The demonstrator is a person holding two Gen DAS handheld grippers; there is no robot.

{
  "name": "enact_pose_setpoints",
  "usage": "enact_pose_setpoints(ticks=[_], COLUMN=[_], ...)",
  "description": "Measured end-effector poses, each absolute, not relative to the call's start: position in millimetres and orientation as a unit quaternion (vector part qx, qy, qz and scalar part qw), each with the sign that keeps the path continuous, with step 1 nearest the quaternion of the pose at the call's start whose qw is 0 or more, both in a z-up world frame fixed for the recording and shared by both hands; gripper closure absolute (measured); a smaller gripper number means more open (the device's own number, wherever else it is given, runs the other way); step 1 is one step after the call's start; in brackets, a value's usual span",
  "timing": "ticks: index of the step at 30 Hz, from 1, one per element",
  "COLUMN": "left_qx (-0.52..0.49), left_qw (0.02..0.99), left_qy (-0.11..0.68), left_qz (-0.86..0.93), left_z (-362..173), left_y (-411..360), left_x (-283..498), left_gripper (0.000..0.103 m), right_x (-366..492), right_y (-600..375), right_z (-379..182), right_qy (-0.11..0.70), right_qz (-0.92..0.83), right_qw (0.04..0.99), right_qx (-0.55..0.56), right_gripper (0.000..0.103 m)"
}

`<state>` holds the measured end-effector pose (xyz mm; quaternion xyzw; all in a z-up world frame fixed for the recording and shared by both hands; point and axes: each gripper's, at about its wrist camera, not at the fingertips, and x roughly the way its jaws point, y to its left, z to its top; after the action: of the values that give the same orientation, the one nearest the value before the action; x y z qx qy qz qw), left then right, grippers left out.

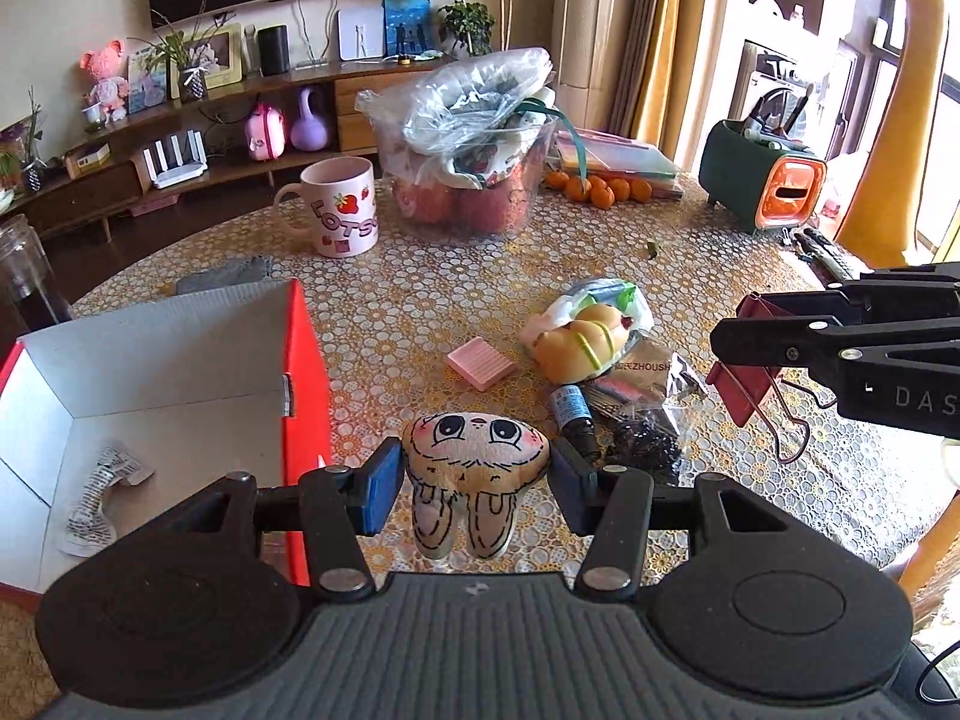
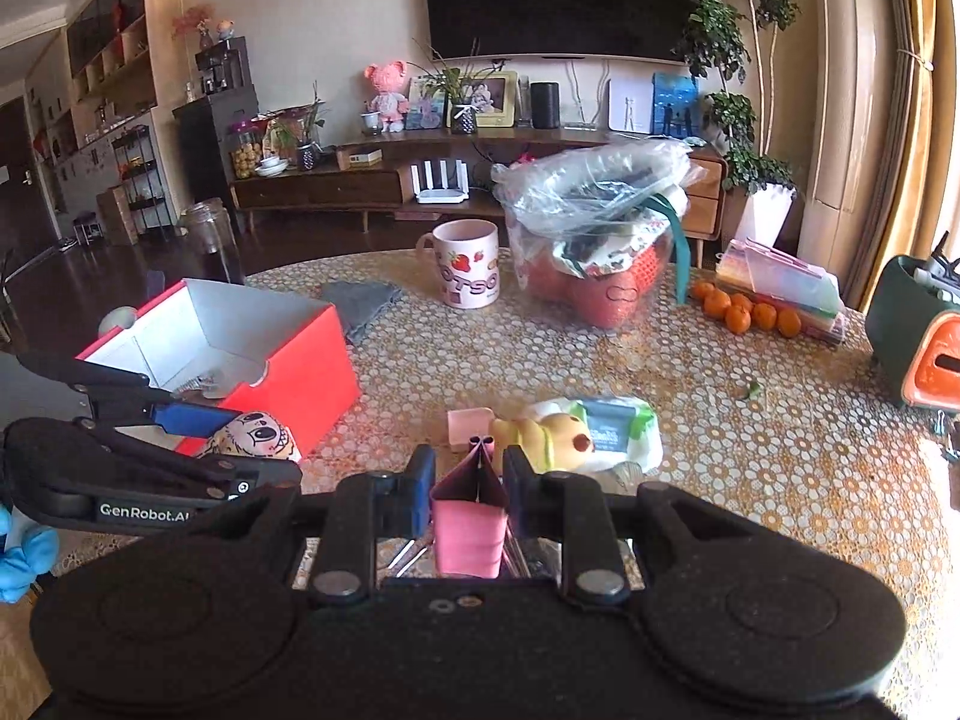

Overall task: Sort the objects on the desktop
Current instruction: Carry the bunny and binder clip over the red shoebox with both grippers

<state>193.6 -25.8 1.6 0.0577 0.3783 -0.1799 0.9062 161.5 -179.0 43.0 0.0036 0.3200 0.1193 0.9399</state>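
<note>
Now both grippers carry loads toward the box.
Left gripper clamps a cream cartoon-rabbit plush; open red cardboard box lies at ten o'clock, nearer it. Right gripper pinches a red metal binder clip, seemingly long axis forward.

Box left of eraser, mug behind.

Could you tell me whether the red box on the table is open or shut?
Open. The red box has no lid on top, its pale interior is exposed, and a crumpled printed wrapper lies on its floor.
</note>
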Motion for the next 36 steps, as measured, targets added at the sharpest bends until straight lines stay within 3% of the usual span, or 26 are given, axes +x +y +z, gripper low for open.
enact_pose_setpoints(ticks=[21, 36], left_qx=[0.057, 0.084], left_qw=[0.925, 0.907], left_qy=[0.363, 0.408], left_qz=[-0.093, -0.059], left_z=[28, -10], left_y=[106, 157], left_x=[208, 258], left_gripper=[0.052, 0.052], right_x=[235, 284], right_y=[-41, 32], right_z=[75, 46], right_qy=[0.302, 0.328], right_qz=[0.215, 0.237], right_qw=[0.928, 0.913], right_qx=[-0.04, -0.049], right_gripper=[0.08, 0.08])
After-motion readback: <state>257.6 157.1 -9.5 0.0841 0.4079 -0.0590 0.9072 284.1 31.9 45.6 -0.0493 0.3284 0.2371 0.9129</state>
